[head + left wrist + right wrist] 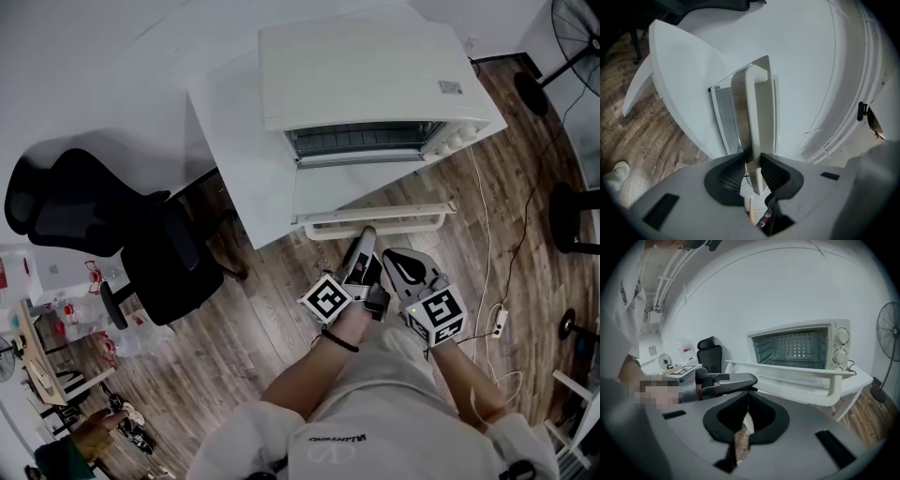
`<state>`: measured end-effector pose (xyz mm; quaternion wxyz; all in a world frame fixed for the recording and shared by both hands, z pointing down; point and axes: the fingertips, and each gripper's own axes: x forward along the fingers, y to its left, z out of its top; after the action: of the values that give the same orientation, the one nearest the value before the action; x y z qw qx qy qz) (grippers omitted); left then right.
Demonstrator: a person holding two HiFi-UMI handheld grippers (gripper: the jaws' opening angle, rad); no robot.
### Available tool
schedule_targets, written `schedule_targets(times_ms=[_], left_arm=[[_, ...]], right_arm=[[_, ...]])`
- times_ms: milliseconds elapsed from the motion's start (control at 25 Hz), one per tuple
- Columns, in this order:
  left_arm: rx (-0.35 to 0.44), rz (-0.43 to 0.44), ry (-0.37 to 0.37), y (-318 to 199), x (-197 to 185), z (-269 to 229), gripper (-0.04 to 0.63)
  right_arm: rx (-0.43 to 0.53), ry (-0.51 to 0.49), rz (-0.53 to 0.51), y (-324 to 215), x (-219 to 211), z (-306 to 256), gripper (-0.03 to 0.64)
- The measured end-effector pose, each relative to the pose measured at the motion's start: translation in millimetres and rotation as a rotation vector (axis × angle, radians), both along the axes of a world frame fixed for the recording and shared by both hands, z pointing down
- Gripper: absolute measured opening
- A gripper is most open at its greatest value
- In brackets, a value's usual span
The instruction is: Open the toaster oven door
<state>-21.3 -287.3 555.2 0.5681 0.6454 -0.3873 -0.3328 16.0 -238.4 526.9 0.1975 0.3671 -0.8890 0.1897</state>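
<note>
Looking down in the head view, the toaster oven (375,70) stands on a white table (234,122) above a wooden floor (262,309). Its door (361,192) is open, folded down past the table's edge, with the handle (375,222) at its outer end. The left tongs (367,234) reach up to that handle from below. The right tongs (394,258) sit just beside the left, lower, and apart from the door. A black office chair (84,216) stands to the left of the table.

Left gripper view: the left tongs (753,157) are clamped on the white bar of the handle (757,103), one pad on either side. The bar runs straight away from the camera. The door's glass panel (723,112) shows edge-on beside it.

Right gripper view: the right tongs (746,401) are pressed together with nothing between them. The toaster oven (801,345) lies ahead and to the right, well apart, its cavity exposed and its control knobs (841,336) on the right side. The lowered door and handle (801,373) project towards the camera, with the left gripper meeting the handle's near end. A floor fan (886,333) stands at the far right.
</note>
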Motion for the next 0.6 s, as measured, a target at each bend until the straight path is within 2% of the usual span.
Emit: schedule_targets(times_ms=[360, 600], left_arm=[[-0.033, 0.024, -0.052, 15.4, -0.2, 36.6, 0.103], [-0.038, 0.021, -0.055, 18.6, -0.2, 59.6, 0.098]], right_arm=[[-0.047, -0.002, 0.004, 16.0, -4.6, 30.0, 0.017], [-0.087, 0.001, 0.019, 21.4, -1.2, 55.0, 0.018]])
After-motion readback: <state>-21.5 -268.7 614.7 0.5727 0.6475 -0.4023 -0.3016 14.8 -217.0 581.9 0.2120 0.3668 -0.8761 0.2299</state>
